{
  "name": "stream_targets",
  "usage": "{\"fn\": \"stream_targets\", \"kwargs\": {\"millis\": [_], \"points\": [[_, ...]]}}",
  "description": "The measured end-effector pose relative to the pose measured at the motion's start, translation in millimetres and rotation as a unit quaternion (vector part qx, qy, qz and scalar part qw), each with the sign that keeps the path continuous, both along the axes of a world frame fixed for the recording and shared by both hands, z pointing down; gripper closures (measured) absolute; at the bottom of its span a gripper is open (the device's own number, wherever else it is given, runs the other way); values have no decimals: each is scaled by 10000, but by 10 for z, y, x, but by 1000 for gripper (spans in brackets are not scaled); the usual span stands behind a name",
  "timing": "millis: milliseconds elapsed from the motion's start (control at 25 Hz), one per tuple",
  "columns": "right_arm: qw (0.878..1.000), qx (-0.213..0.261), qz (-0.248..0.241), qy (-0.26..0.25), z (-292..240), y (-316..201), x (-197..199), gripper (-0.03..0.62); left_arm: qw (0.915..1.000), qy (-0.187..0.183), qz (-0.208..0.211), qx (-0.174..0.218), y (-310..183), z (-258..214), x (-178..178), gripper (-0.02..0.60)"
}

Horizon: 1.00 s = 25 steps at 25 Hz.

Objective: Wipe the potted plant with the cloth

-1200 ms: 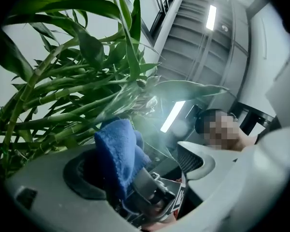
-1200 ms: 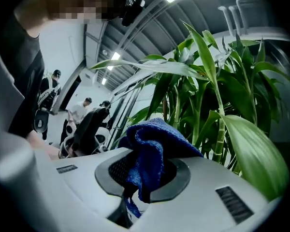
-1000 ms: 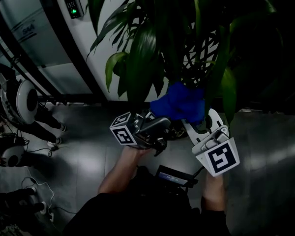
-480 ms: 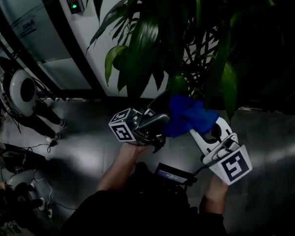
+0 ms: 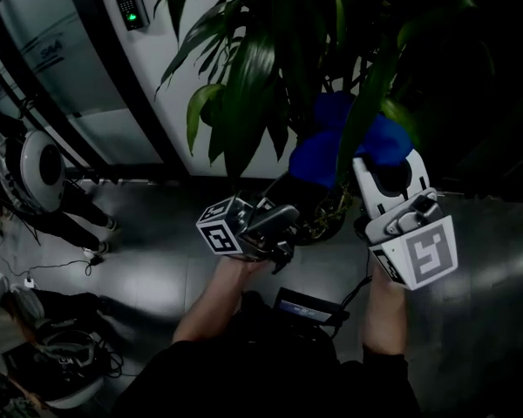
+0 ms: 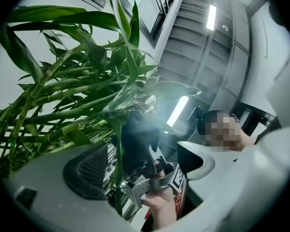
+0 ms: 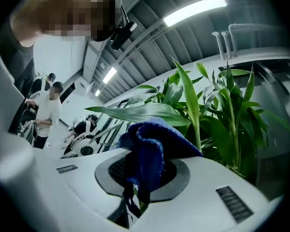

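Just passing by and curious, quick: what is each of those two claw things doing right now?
Left gripper: open, a plant leaf standing between its jaws.
Right gripper: closed on the blue cloth.

Deep blue on the cloth [image 5: 327,151], dark glossy green across the potted plant [image 5: 253,68], pale grey-white on the right gripper [image 5: 382,171] and left gripper [image 5: 288,231], each with black-and-white square markers, and a green light on the black keypad [image 5: 132,7].
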State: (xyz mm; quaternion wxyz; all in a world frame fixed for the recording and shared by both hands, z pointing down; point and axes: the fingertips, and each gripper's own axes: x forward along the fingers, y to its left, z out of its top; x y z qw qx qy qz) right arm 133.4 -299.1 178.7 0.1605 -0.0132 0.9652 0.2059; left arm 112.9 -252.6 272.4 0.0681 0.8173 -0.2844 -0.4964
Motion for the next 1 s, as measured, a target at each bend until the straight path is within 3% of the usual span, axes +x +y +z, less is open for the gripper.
{"fn": "stream_targets", "kwargs": {"millis": [160,280,480,640,1000], "points": [[9975,291,6,639,294,36,-311,522,10000,-57,27,77,22,-59,38,132],[9939,221,-145,1069,618,104,-410,522,9999,-54,24,110,33,-80,43,132],[9927,-70,-242,1178,832,153,-302,522,9998,91,125,133,36,-80,24,132],[9904,173,-262,1348,951,270,-189,522,9996,185,148,127,52,-84,15,132],[9642,692,-505,2510,1556,609,20,522,9997,161,-13,160,95,-119,-57,132]]}}
